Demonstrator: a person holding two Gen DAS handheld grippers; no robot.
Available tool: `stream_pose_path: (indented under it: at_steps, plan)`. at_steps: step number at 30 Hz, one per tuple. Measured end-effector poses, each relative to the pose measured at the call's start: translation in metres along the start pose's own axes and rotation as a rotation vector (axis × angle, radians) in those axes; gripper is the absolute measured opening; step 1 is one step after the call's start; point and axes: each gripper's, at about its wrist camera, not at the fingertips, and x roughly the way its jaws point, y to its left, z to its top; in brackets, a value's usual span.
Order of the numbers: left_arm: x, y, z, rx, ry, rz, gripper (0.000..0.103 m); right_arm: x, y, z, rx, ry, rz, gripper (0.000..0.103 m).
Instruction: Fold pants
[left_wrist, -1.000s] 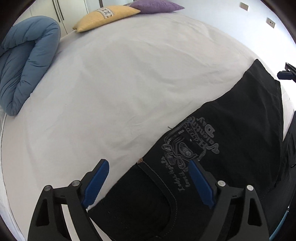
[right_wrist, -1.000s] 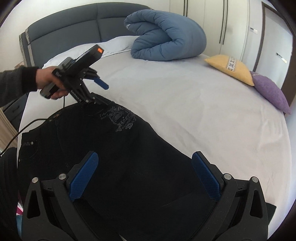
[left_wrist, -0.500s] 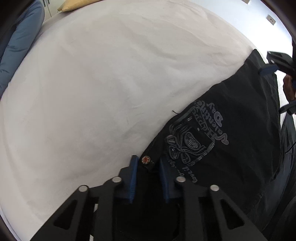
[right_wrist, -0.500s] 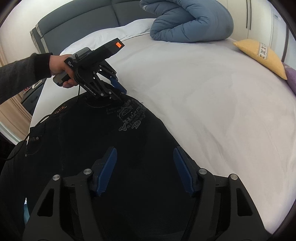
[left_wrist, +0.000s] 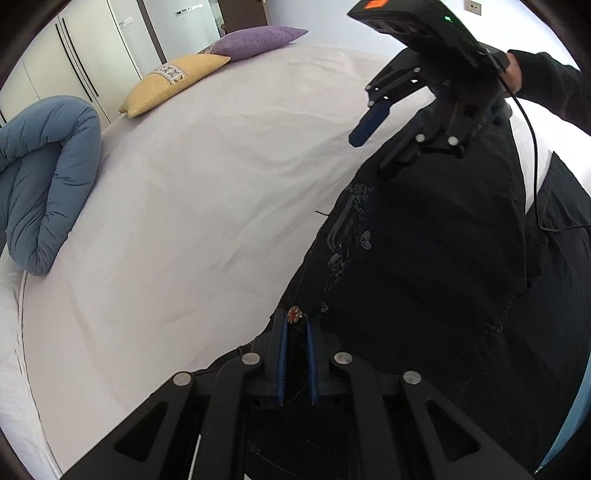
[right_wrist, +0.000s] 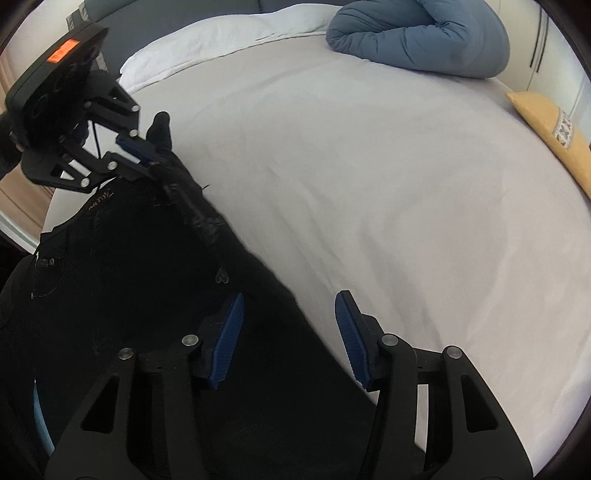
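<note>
Looking through your left wrist camera first: your left gripper (left_wrist: 295, 332) has its jaws pinched nearly together on the edge of the black pants (left_wrist: 424, 266), right by a little red-and-white button (left_wrist: 294, 316). A second ago those jaws were wide open over the same spot, so that's a fresh grab. The pants lie along the right side of the white bed (left_wrist: 203, 203), with the grey print (left_wrist: 347, 236) now seen edge-on as the cloth lifts. Your right gripper (left_wrist: 373, 144) hangs over the far end of the pants, one blue pad showing; it was barely in this view before. The rolled blue duvet (left_wrist: 44, 184), yellow pillow (left_wrist: 173, 81) and purple pillow (left_wrist: 258, 40) sit at the bed's far side.

Over on the right wrist camera: your right gripper (right_wrist: 288, 343) has its jaws partly open with nothing between them, one pad over the pants (right_wrist: 129, 295) and the other over the bare bed (right_wrist: 369, 184). That gap is narrower than a second ago. Your left gripper (right_wrist: 147, 155) is clamped on the pants edge and pulling it up into a raised ridge. The duvet (right_wrist: 417, 33) and yellow pillow (right_wrist: 554, 133) are well apart from the pants.
</note>
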Motion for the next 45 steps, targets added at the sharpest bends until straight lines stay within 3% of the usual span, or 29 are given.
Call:
stream_pose_path:
  at_steps: [5,7,8,9,12,16,19,24,30,32,38,45]
  plan:
    - [0.002,-0.007,0.006,0.002,-0.021,0.001,0.009,0.015,0.005,0.012,-0.028,0.053,0.023,0.05]
    - [-0.002,-0.007,0.002,0.005,-0.022,0.005,0.009,0.016,0.013,0.012,-0.052,0.066,0.038,0.04]
    - [-0.002,-0.007,0.001,0.003,-0.023,0.005,0.009,0.019,0.019,0.019,-0.071,0.066,0.038,0.02]
    - [-0.003,-0.006,0.001,0.001,-0.023,0.005,0.009,0.015,0.025,0.02,-0.09,0.056,0.029,0.012]
    - [-0.009,-0.005,-0.003,-0.002,-0.033,0.003,0.009,0.002,0.047,0.017,-0.153,0.034,-0.001,0.004]
    - [-0.022,-0.01,-0.008,0.012,-0.048,0.004,0.009,-0.017,0.088,0.005,-0.29,0.03,-0.078,0.004]
    - [-0.037,-0.022,-0.015,0.041,-0.066,-0.007,0.008,-0.021,0.135,-0.016,-0.499,0.079,-0.202,0.004]
    - [-0.046,-0.078,-0.04,0.187,-0.013,-0.009,0.008,0.005,0.226,-0.092,-1.084,0.233,-0.475,0.004]
    - [-0.042,-0.155,-0.091,0.381,0.086,0.03,0.005,0.025,0.295,-0.159,-1.384,0.32,-0.519,0.003]
    - [-0.046,-0.173,-0.106,0.393,0.099,0.016,0.003,0.031,0.311,-0.175,-1.452,0.343,-0.521,0.003]
    - [-0.061,-0.178,-0.138,0.331,0.109,0.001,0.002,0.015,0.353,-0.203,-1.53,0.358,-0.484,0.003]
    - [-0.07,-0.172,-0.155,0.26,0.086,0.044,0.001,0.005,0.388,-0.195,-1.424,0.323,-0.392,0.003]
